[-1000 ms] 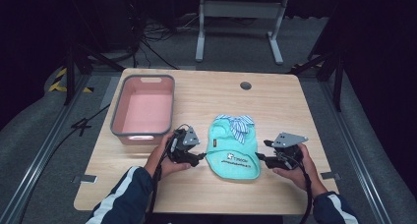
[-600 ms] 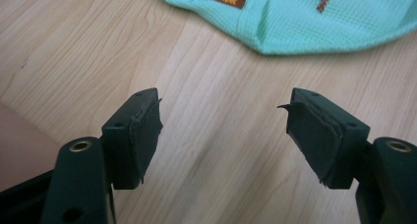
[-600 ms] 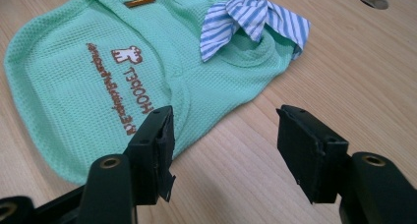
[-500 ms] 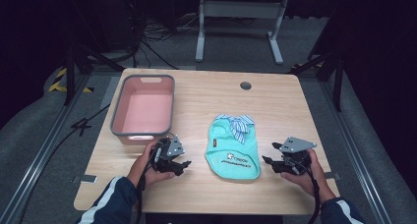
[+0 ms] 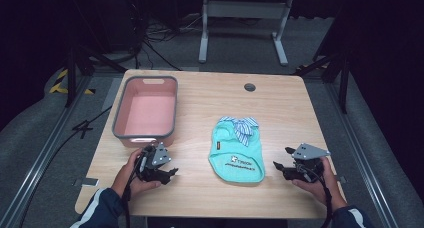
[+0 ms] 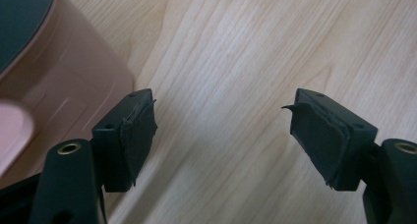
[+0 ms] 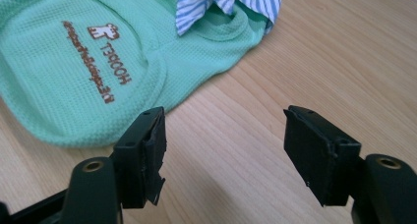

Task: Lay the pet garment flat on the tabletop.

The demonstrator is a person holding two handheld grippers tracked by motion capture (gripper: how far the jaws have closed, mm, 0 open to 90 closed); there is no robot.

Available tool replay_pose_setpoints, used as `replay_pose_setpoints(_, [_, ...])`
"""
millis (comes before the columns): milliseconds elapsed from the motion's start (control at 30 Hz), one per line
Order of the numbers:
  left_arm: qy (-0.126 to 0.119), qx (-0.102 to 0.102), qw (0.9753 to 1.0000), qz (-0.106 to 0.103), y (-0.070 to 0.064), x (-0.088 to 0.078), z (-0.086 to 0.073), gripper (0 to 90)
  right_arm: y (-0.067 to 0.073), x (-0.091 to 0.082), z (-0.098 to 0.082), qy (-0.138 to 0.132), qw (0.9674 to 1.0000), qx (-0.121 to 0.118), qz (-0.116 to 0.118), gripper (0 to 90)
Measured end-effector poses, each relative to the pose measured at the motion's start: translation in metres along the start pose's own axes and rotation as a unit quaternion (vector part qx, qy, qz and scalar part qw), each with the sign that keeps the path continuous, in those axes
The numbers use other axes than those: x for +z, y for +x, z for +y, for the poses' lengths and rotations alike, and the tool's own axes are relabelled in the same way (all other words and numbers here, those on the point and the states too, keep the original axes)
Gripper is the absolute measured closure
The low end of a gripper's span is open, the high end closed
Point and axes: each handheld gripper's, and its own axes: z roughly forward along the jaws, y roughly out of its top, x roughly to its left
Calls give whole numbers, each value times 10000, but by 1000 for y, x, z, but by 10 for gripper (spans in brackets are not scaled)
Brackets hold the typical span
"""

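Observation:
A mint-green little shirt (image 5: 239, 150) with a blue-striped collar lies flat on the wooden table (image 5: 210, 103), right of centre. My left gripper (image 5: 171, 169) rests near the front edge, well left of the shirt and just in front of the pink basin (image 5: 146, 113). Its jaws have just been opening and stand open over bare wood (image 6: 221, 116). My right gripper (image 5: 281, 158) sits a short way right of the shirt. Its jaws have also just been opening and nothing is between them (image 7: 223, 130). The shirt's hem (image 7: 88, 71) lies just ahead of its left jaw.
The pink basin with a grey rim stands at the table's left; its wall (image 6: 59, 76) is close beside my left gripper. A round cable hole (image 5: 249, 87) is at the back. A metal stand (image 5: 242, 18) stands behind the table.
Both grippers have drawn away from the shirt's sides, the left one farther, leftward toward the basin, the right one slightly rightward. The shirt stays flat where it was.

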Motion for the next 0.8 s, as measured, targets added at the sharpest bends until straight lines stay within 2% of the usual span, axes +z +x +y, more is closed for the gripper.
replay_pose_setpoints(133, [32, -55, 10000, -19, 3, -5, -10, 257, -2, -3, -8, 56, 9999, 77, -54, 330])
replay_pose_setpoints(400, [91, -231, 9997, 87, 10, -12, -28, 253, -7, -9, -24, 137, 9992, 85, -365, 326])
replay_pose_setpoints(633, [99, -361, 9992, 161, 15, -19, -40, 247, -12, -15, -37, 170, 9986, 244, -439, 323])
replay_pose_setpoints(667, [125, -472, 9986, 184, 17, -22, -46, 244, -14, -17, -42, 201, 9982, 306, -467, 320])
replay_pose_setpoints(733, [133, -568, 9980, 234, 20, -26, -52, 240, -17, -19, -46, 202, 9979, 405, -472, 318])
replay_pose_setpoints(800, [156, -598, 9977, 269, 23, -29, -58, 239, -19, -22, -51, 187, 9973, 503, -506, 318])
